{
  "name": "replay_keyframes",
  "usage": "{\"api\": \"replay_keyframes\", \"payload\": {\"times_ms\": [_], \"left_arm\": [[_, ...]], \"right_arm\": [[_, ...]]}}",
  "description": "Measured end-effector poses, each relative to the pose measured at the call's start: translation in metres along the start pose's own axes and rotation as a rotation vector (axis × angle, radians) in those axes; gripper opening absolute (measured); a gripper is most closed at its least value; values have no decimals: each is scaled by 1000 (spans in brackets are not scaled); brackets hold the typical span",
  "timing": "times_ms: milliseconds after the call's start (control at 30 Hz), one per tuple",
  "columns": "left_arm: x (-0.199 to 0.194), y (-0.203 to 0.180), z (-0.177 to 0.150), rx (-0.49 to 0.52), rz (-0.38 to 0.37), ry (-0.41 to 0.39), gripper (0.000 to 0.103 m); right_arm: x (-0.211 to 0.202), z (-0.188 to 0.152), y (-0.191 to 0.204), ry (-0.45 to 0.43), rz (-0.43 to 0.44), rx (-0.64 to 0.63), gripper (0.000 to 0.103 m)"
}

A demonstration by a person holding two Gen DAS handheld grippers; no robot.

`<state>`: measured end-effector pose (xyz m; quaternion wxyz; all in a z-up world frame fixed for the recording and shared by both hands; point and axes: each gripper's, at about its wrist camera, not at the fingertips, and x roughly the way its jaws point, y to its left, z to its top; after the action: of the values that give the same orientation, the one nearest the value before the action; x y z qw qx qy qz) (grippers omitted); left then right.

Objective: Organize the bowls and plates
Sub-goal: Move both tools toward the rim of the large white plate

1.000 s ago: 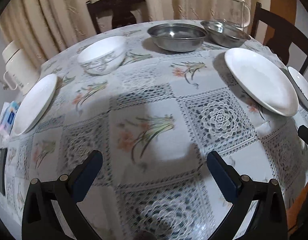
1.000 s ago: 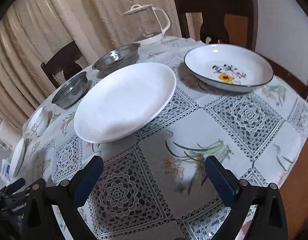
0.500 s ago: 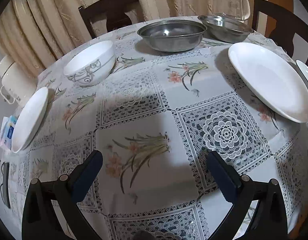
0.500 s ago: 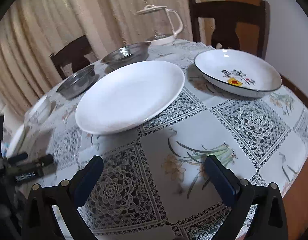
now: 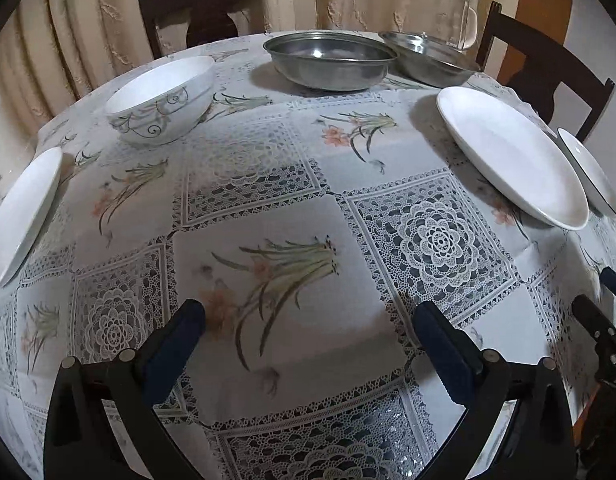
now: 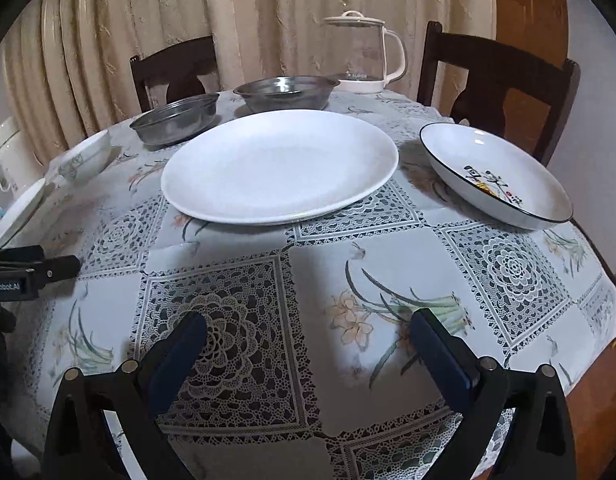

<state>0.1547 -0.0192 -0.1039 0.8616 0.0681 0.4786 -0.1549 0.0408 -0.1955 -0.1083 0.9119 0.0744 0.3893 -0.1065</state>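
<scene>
A large white plate (image 6: 280, 166) lies mid-table; it also shows at the right of the left wrist view (image 5: 508, 156). A black-rimmed painted dish (image 6: 496, 174) sits to its right. Two steel bowls (image 5: 330, 60) (image 5: 428, 58) stand at the far side. A white patterned bowl (image 5: 160, 98) is at far left, and a small white plate (image 5: 20, 216) lies at the left edge. My left gripper (image 5: 308, 316) is open and empty above the tablecloth. My right gripper (image 6: 308, 328) is open and empty, short of the large plate.
A glass kettle (image 6: 362, 54) stands at the far edge behind the steel bowls. Dark wooden chairs (image 6: 496, 80) ring the round table, with curtains behind. A white jug (image 6: 10, 152) stands at far left. The table's lace-pattern cloth (image 5: 440, 240) hangs over the edges.
Both grippers have swung to the right and drawn back a little, so the dishes now sit more squarely ahead. The jaws stay open. No dish has moved.
</scene>
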Motion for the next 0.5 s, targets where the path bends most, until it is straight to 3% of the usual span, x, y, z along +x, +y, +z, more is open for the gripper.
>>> {"api": "replay_keyframes", "payload": {"times_ms": [100, 200, 333, 500], "left_arm": [[4, 1, 6, -13, 1, 29, 103], [9, -8, 17, -8, -55, 38, 103], [12, -22, 38, -4, -108, 16, 103], [21, -28, 70, -27, -143, -6, 103]], "right_arm": [[-5, 6, -20, 14, 116, 117, 103], [-4, 17, -51, 33, 267, 287, 103], [2, 27, -70, 36, 296, 374, 103], [6, 42, -72, 20, 307, 392, 103]]}}
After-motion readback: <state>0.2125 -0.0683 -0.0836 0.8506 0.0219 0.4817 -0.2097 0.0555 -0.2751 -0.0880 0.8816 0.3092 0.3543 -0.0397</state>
